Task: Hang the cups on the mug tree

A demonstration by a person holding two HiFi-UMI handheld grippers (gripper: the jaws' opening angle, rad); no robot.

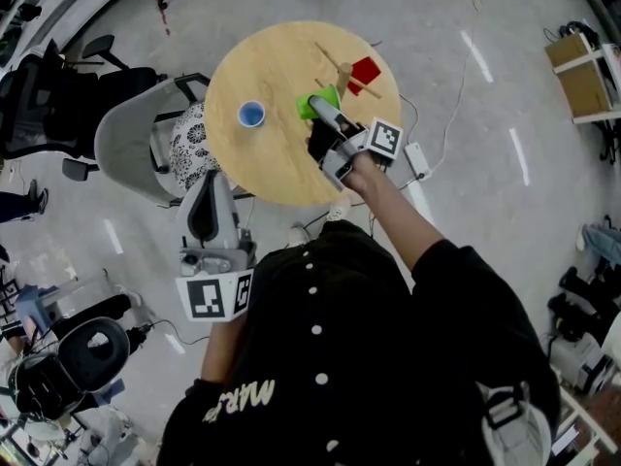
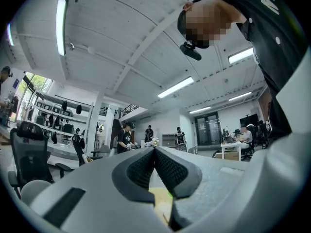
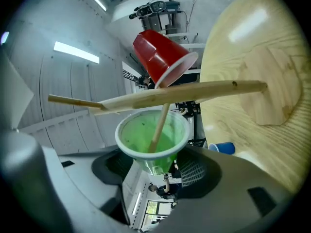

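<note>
My right gripper is shut on a green cup, turned on its side with its mouth toward the wooden mug tree. One thin peg of the tree reaches inside the cup's mouth. A red cup hangs on another peg just beyond. In the head view the right gripper holds the green cup beside the mug tree and the red cup. A blue cup stands upright on the round table. My left gripper is off the table's near edge, shut and holding nothing.
A grey office chair stands against the table's left side. Cables and a power strip lie on the floor to the table's right. In the left gripper view, people and desks are far off in the room.
</note>
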